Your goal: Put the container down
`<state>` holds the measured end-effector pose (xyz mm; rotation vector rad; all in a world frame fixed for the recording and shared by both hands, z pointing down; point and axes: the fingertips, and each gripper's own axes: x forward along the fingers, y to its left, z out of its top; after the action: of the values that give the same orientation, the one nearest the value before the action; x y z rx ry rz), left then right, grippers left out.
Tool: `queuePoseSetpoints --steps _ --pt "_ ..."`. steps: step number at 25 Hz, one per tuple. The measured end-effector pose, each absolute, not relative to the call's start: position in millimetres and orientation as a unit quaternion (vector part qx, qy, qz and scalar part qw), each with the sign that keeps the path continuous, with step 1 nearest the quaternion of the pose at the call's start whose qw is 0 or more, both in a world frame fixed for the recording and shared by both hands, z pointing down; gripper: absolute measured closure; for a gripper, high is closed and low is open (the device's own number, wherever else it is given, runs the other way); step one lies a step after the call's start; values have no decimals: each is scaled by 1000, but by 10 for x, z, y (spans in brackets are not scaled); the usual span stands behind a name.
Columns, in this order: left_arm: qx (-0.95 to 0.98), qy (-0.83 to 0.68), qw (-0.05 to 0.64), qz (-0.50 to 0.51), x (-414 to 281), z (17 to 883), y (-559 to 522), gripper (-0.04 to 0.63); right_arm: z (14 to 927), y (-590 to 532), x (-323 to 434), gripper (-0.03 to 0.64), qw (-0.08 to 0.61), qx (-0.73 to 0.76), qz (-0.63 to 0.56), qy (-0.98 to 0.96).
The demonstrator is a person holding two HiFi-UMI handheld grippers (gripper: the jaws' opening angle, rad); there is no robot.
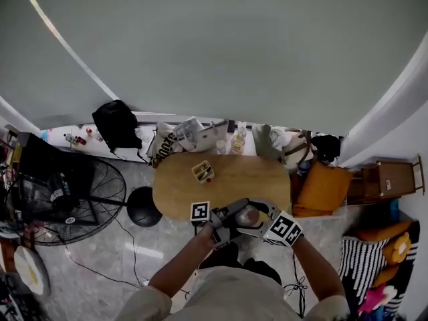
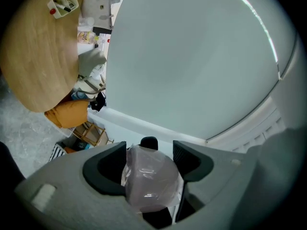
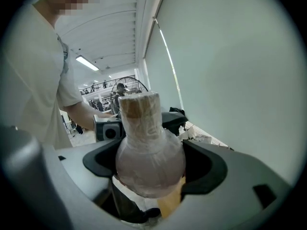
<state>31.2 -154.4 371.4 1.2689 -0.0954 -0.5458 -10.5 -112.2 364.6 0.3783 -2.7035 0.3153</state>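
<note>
1. Gripping the wrapped container (image 1: 247, 215) with left claw (image 2: 150, 158) and right claw (image 3: 152, 164) alike, both closed on its body, aloft by the bench's (image 1: 247, 179) near edge.
2. Lower level, base first, onto bare wood, clear of the small tray (image 1: 202, 172).
3. Loosen only once settled; base seemingly rounded, hard to tell.

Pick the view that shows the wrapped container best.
The right gripper view: the container fills the centre, with its round body and neck both visible between the jaws. The left gripper view shows only a rounded wrapped end. The head view shows it small, its shape unclear.
</note>
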Motion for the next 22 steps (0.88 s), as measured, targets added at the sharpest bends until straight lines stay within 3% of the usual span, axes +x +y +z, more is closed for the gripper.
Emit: queuePoseSetpoints --steps 12,22 --pt "569 -25 788 -233 48 4179 -2235 295 4106 -1834 -415 224 229 154 144 -950" --pt "550 -51 801 -230 255 4823 -2588 295 4727 -2183 -197 224 239 137 172 -946"
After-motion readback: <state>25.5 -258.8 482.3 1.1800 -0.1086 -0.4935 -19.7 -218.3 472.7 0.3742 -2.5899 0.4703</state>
